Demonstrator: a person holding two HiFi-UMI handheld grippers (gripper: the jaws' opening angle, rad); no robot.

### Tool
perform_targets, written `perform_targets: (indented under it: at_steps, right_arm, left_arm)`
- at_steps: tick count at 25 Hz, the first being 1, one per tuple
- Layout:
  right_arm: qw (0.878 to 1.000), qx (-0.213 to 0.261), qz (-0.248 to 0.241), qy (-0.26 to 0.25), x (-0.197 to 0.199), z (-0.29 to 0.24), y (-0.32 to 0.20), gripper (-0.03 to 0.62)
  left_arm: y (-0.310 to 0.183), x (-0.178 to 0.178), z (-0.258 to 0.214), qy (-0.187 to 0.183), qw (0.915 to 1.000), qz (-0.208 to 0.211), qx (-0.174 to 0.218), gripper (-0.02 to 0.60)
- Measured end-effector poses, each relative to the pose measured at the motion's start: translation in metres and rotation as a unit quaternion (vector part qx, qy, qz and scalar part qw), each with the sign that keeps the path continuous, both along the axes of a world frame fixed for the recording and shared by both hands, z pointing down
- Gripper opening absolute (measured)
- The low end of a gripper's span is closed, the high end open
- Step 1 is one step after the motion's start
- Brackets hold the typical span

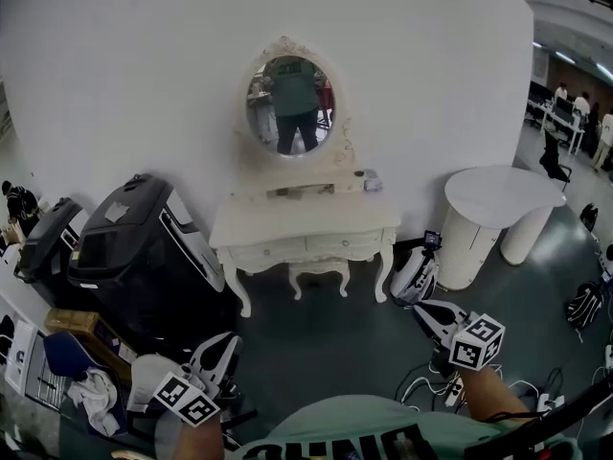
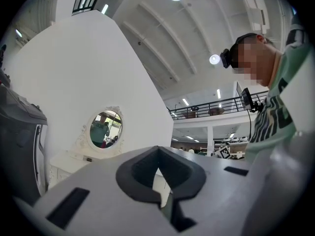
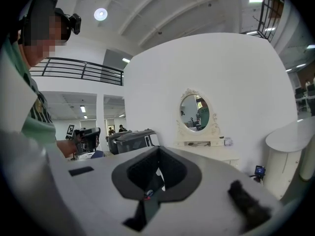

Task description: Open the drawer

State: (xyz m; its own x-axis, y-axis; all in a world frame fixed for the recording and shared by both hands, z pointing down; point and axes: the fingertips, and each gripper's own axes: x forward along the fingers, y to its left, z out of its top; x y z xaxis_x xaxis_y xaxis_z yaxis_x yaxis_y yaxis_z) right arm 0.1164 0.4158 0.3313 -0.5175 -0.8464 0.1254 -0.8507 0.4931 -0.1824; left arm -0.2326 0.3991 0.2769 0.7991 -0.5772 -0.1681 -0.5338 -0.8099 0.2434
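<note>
L tool (image 1: pixel 218 353) & R tool (image 1: pixel 428 314): jaws together, empty, held low, approx. level.

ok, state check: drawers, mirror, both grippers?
drawers: shut, fronts flush with the dressing table
mirror: upright at the back of the table
left gripper: jaws together, nothing between them, well short of the table
right gripper: jaws together, nothing between them, well short of the table
</note>
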Motion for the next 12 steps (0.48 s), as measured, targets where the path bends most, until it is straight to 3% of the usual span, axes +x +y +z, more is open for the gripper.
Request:
perform_targets:
  at_steps: [12]
  right_arm:
    - [0.999,0.0,0.041,0.011,0.125,0.009,0.053,0.011]
  left_arm:
    - [0.017,0.139,-0.001,-0.006,0.9985,0.054,0.005,0.009]
